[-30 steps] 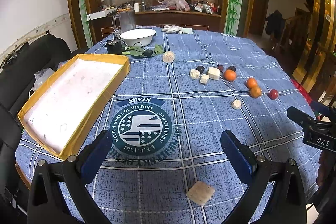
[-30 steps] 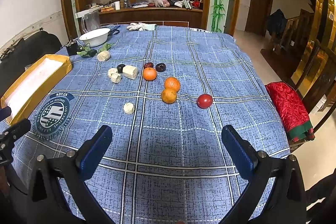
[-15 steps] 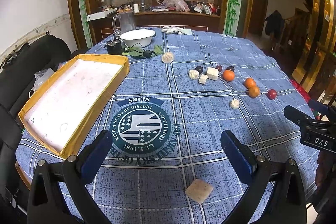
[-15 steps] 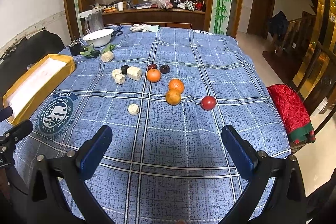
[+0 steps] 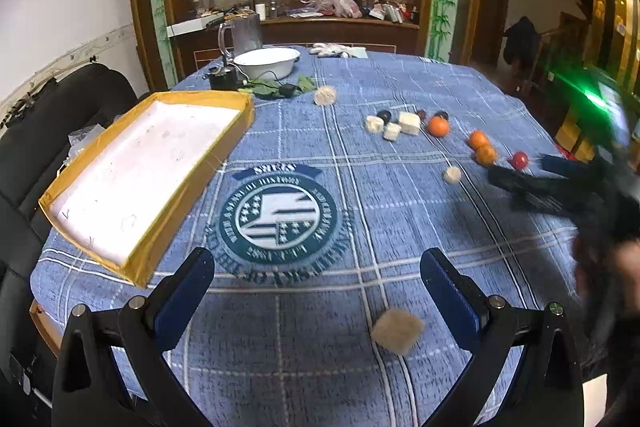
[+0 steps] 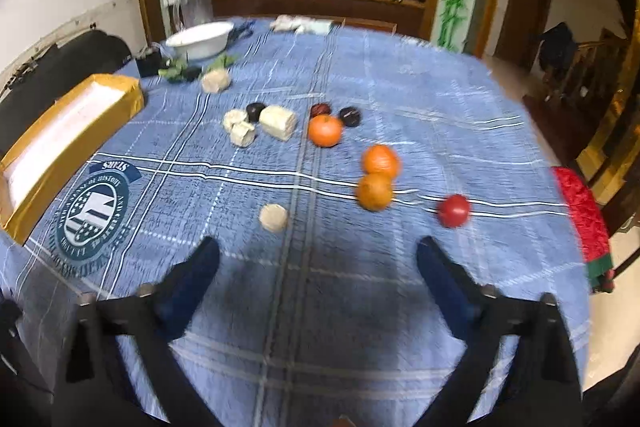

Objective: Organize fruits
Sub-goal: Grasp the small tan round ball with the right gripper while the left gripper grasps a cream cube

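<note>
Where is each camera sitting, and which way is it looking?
Left wrist: on the open left gripper, facing the yellow-rimmed white tray; the blurred right gripper shows.
Right wrist: on the open right gripper, facing the three oranges; only its own fingers show.
Shared: tray, oranges, small red round fruit, blue plaid tablecloth.

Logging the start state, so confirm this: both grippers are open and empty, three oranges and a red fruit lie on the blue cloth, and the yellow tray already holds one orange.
Wrong on the tray. The left wrist view shows the yellow tray holding no fruit. The rest stands: left gripper and right gripper open and empty, three oranges and the red fruit on the blue cloth.
</note>
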